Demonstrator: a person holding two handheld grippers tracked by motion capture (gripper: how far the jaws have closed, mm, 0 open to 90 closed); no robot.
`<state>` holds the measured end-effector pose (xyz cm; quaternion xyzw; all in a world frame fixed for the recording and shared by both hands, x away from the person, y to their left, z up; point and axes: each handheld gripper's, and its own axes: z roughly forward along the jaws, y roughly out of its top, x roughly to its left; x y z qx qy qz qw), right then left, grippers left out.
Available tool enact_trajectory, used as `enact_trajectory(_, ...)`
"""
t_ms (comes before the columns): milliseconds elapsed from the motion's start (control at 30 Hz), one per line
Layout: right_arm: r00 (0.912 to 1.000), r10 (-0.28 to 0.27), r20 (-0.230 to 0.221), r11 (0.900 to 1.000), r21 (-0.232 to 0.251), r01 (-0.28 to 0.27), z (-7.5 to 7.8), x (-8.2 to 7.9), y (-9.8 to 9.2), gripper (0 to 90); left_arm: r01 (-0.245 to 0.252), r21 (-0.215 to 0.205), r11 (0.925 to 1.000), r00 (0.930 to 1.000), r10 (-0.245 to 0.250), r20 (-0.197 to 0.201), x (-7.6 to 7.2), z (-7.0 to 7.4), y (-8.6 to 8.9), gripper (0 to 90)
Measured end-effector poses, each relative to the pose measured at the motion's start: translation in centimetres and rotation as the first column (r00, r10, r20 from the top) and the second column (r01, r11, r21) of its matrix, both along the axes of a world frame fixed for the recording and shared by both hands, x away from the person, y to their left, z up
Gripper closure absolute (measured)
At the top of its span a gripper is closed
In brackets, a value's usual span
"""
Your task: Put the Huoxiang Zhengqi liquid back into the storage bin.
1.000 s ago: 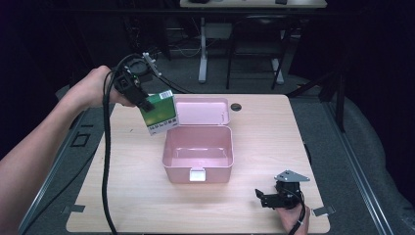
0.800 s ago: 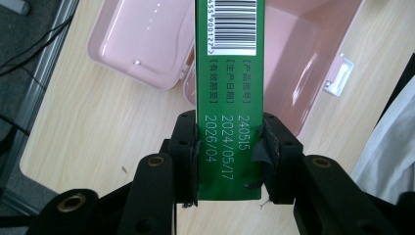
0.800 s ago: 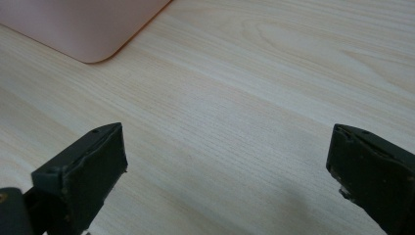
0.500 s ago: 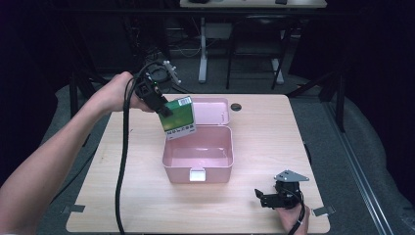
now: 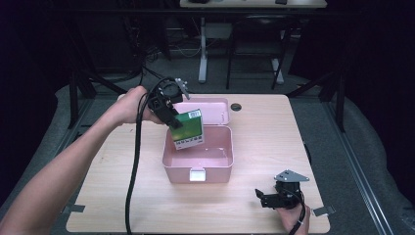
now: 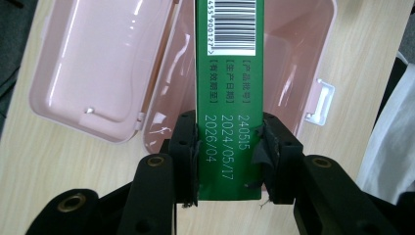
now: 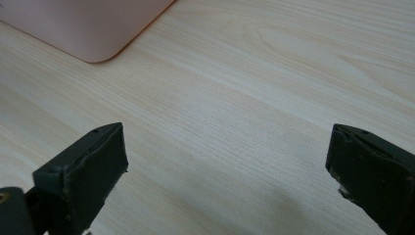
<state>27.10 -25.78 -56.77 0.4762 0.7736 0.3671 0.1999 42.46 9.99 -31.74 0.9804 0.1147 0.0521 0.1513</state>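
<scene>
A green carton [image 5: 187, 129] with a white barcode label hangs over the left part of the open pink box [image 5: 225, 164], held tilted. My left gripper [image 5: 172, 116] is shut on the carton; in the left gripper view both pads clamp the green carton [image 6: 229, 98] by its sides above the pink box [image 6: 293, 54]. The box's lid [image 5: 218, 108] lies folded back behind it. My right gripper [image 5: 264, 199] rests low near the table's front right edge, jaws wide apart with nothing between them; in the right gripper view the right gripper [image 7: 230, 171] faces bare wood and a corner of the pink box [image 7: 93, 29].
The wooden table [image 5: 264, 127] carries a round cable hole [image 5: 236, 106] behind the box. A black cable [image 5: 133, 171] trails from the left gripper down across the table's left side. Dark floor, chairs and desk legs surround the table.
My left gripper has carried the green carton rightwards and down, from beside the box's left rear corner to over the box's opening. The right gripper has stayed put.
</scene>
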Motion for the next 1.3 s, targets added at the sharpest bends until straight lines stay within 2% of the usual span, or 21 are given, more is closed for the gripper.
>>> enact_trajectory(333,1.0000,0.000,-0.002,1.000,0.006,0.000,-0.3,-0.1,0.0,1.0,0.053,0.047,0.9975,0.9983,-0.052,-0.028,-0.4,-2.4,-0.9,64.1)
enact_trajectory(400,1.0000,0.002,-0.008,1.000,0.001,-0.002,-0.4,-0.1,0.1,1.0,0.050,0.049,0.9975,0.9986,-0.049,-0.017,-0.6,-3.0,-1.0,64.1)
enact_trajectory(433,1.0000,0.004,-0.009,1.000,0.002,-0.004,-0.4,-0.1,0.1,1.0,0.053,0.065,0.9965,0.9985,-0.052,-0.015,-0.6,-3.3,-1.1,64.2)
enact_trajectory(533,1.0000,0.005,-0.007,1.000,0.000,-0.005,-0.4,-0.1,0.1,1.1,0.064,0.072,0.9954,0.9972,-0.061,-0.044,-0.4,-4.2,-1.0,64.1)
enact_trajectory(633,1.0000,0.000,-0.009,1.000,0.005,0.000,-0.4,-0.1,0.1,1.1,0.068,0.070,0.9952,0.9971,-0.066,-0.040,-0.4,-4.9,-1.0,64.1)
enact_trajectory(733,0.9999,0.001,-0.012,1.000,-0.001,-0.001,-0.6,0.0,0.1,1.1,0.079,0.100,0.9919,0.9965,-0.075,-0.035,-0.5,-5.7,-1.1,64.1)
enact_trajectory(900,0.9997,0.006,-0.025,1.000,-0.002,-0.006,-0.9,0.0,0.4,1.1,0.103,0.082,0.9912,0.9938,-0.100,-0.050,-0.8,-6.7,-0.8,64.1)
enact_trajectory(1100,0.9999,0.007,-0.012,1.000,-0.006,-0.007,-0.7,0.0,0.3,1.2,0.117,0.099,0.9881,0.9923,-0.113,-0.050,-1.0,-7.4,-0.3,64.1)
enact_trajectory(1300,0.9998,0.006,-0.019,1.000,-0.008,-0.006,-0.9,0.1,0.4,1.2,0.144,0.087,0.9857,0.9886,-0.139,-0.057,-1.3,-8.0,0.1,64.1)
